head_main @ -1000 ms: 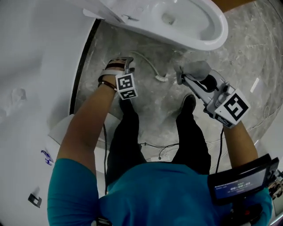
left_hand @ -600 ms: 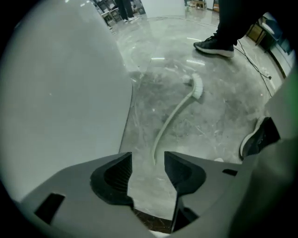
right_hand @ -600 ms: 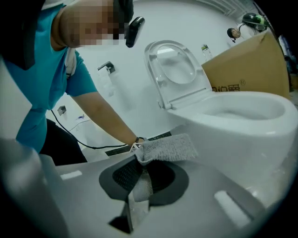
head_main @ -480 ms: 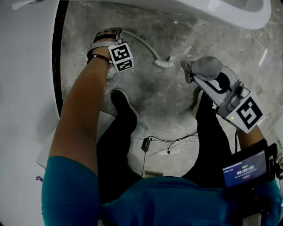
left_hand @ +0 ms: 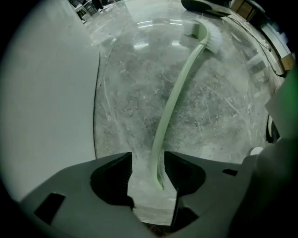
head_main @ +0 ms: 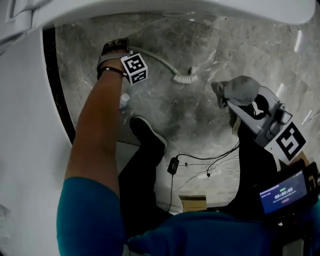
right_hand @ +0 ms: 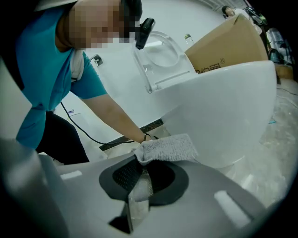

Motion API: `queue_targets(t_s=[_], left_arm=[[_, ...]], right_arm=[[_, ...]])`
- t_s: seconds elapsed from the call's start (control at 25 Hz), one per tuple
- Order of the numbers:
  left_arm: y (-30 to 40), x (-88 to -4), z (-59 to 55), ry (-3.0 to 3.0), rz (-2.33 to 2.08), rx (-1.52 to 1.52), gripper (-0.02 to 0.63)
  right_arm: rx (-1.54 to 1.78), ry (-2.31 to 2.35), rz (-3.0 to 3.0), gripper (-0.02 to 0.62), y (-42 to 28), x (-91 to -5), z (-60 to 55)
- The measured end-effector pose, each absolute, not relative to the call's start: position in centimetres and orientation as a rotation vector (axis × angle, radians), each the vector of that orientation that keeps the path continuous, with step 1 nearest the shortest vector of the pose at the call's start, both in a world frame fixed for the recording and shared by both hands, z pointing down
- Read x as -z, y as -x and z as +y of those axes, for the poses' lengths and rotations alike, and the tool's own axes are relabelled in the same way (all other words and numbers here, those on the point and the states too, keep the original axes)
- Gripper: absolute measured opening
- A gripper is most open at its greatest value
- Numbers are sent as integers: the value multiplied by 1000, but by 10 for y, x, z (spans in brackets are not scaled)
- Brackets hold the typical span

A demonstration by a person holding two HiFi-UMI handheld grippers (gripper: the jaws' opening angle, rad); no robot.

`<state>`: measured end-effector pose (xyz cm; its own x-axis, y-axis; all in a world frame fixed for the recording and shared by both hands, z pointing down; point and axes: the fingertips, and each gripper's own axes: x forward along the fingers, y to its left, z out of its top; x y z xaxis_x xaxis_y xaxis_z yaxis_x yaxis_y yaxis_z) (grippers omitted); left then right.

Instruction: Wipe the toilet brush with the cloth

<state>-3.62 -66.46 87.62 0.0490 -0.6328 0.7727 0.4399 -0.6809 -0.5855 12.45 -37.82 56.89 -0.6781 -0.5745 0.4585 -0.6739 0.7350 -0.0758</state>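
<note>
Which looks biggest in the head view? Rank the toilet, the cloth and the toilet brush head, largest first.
1. toilet, though only partly in frame
2. cloth
3. toilet brush head, clearly the smallest

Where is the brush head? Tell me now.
In the head view the brush head is upper centre, at the far end of the handle in the left tool, just left of the cloth.

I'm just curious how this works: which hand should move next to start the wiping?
Right. The right claw grips the cloth, held close to the toilet brush bristles, so it can probably just sweep across. The left claw is clamped on the brush handle and should only hold steady.
</note>
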Motion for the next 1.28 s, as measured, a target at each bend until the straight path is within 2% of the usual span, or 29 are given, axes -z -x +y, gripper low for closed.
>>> queue_targets(t_s=[0.2, 0.32, 0.72, 1.28], left_arm=[[39, -892, -665, 1530, 69, 1783, 173], [47, -896, -657, 1561, 19, 1790, 69], [57, -883, -633, 1758, 195, 1813, 60], [83, -860, -523, 2113, 464, 1783, 58]], right_arm=[[-399, -996, -2469, 35, -126, -574, -376], [-396, -1009, -2459, 35, -129, -573, -378], [-418, -1023, -2458, 35, -135, -582, -371], [-333, -974, -2485, 35, -137, -589, -367]])
